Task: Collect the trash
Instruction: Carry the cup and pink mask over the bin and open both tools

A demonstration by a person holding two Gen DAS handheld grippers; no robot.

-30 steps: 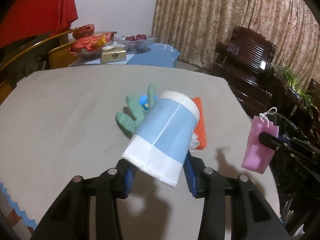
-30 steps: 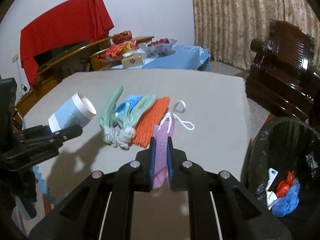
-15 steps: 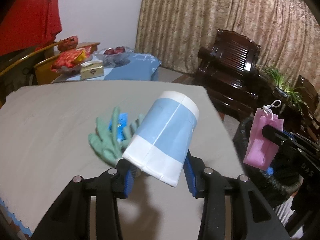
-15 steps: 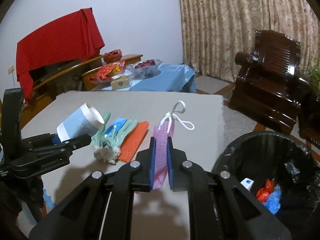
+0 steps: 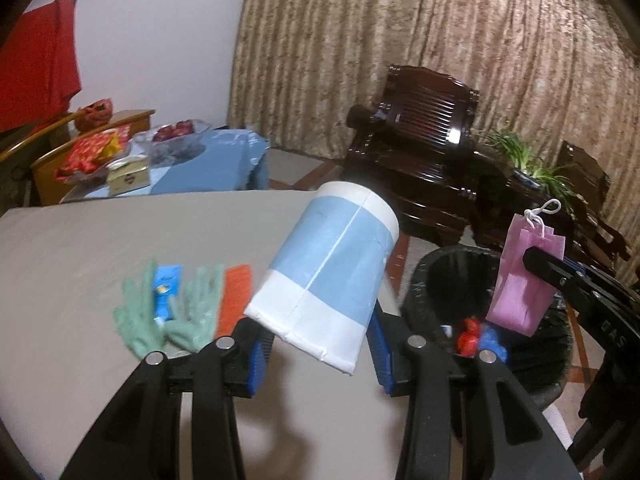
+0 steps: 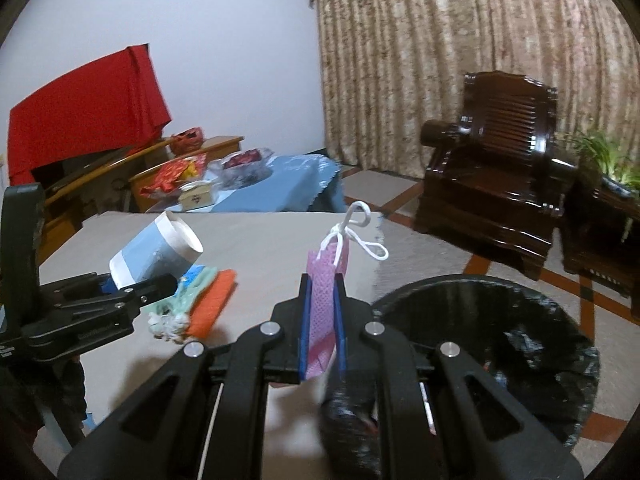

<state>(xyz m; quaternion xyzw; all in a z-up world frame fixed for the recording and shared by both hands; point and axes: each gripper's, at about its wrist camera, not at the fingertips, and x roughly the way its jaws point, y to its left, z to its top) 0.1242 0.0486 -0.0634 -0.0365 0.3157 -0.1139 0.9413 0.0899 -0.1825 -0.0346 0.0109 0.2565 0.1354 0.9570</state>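
Observation:
My left gripper point(image 5: 318, 354) is shut on a blue and white paper cup point(image 5: 328, 272), held tilted above the grey table's point(image 5: 80, 240) right edge. The cup point(image 6: 154, 254) and left gripper point(image 6: 150, 284) also show at the left of the right wrist view. My right gripper point(image 6: 320, 320) is shut on a small pink mesh bag point(image 6: 324, 300) with a white drawstring, near the rim of a black-lined trash bin point(image 6: 500, 320). In the left wrist view the pink bag point(image 5: 520, 280) hangs over the bin point(image 5: 424, 280), which holds red and blue scraps.
Green gloves point(image 5: 176, 312), a blue wrapper point(image 5: 165, 284) and an orange mesh piece point(image 5: 235, 296) lie on the table. Dark wooden armchairs point(image 6: 492, 168) and a potted plant point(image 5: 532, 160) stand behind the bin. A blue-covered side table point(image 5: 208, 164) with snacks sits at the back.
Both grippers have swung right and risen, carrying the cup and the pink bag from above the table toward the bin. The bin now fills more of both views.

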